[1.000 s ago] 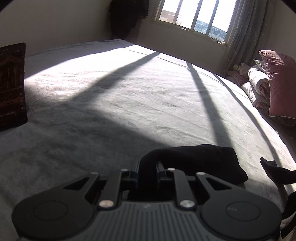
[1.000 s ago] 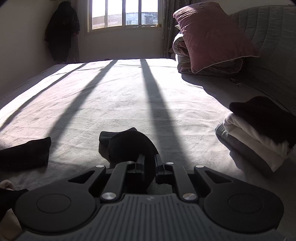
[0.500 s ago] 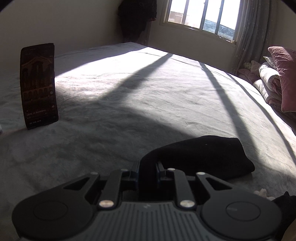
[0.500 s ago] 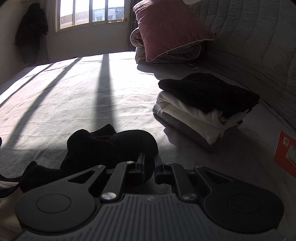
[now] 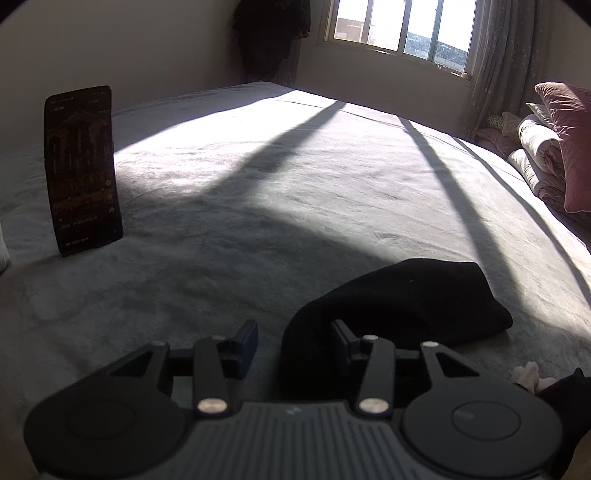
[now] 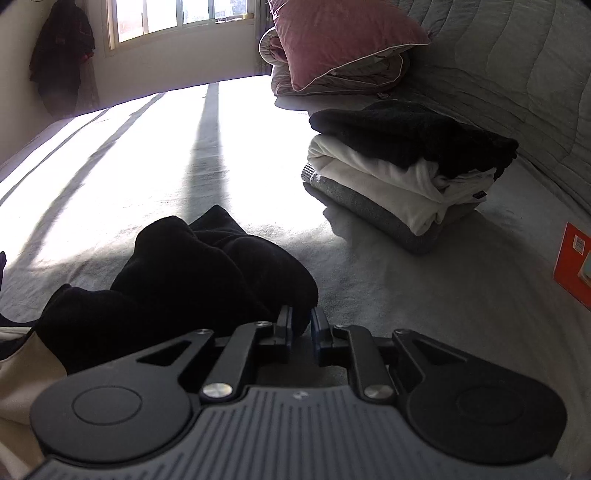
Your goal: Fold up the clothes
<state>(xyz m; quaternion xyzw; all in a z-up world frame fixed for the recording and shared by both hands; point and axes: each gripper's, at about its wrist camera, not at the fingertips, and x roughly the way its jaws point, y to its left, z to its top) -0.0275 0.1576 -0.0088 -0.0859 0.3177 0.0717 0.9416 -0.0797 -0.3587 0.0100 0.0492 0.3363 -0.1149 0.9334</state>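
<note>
Left gripper (image 5: 293, 341) jaws wide, garment (image 5: 402, 299) released on bed (image 5: 258, 206). Right gripper (image 6: 301, 326) jaws narrow, pinching garment (image 6: 207, 269). Next, likely: carry toward stack (image 6: 402, 166), far right.

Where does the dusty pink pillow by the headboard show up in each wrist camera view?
Left wrist: dusty pink pillow at the far right edge, atop rolled bedding.
Right wrist: the pillow at top centre, behind the folded clothes stack.
Shared landmark: the sunlit window.
</note>
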